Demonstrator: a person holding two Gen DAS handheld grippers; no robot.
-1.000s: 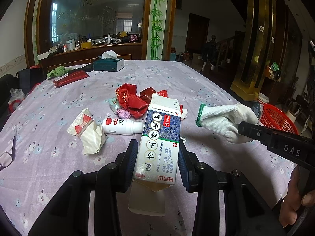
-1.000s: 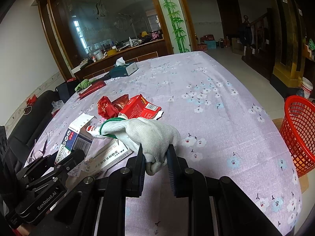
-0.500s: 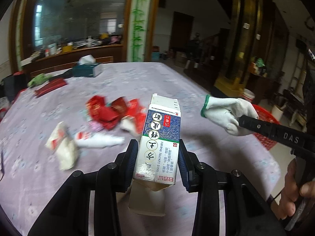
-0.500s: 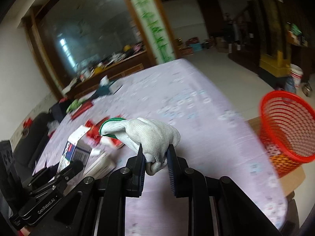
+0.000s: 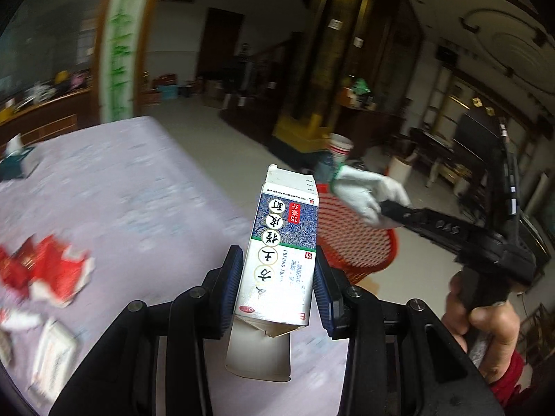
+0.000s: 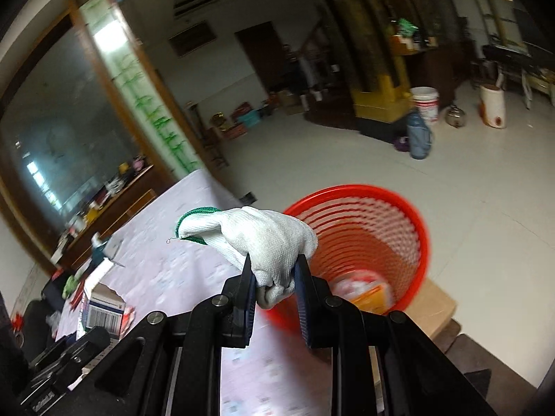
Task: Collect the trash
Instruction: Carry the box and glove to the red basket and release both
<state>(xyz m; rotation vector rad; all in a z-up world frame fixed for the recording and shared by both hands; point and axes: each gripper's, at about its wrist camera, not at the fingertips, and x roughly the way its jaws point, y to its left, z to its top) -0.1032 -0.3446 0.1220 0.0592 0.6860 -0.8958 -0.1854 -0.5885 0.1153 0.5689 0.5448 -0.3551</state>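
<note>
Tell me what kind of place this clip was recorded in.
Most likely a lived-in home, probably a large dining or living room. A table under a floral purple cloth is strewn with red wrappers, a red mesh wastebasket stands on a tiled floor, and a cluttered wooden sideboard lines the wall.

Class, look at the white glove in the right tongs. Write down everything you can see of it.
The glove is white knitted fabric with a green cuff edge and a loose thread at the cuff. It is limp and bunched, clamped at its finger end between the fingers of the right tongs, cuff pointing away and left. It hangs in the air, touching only the tongs, in front of the red basket beside the table. In the left view it shows against the basket's rim.
</note>
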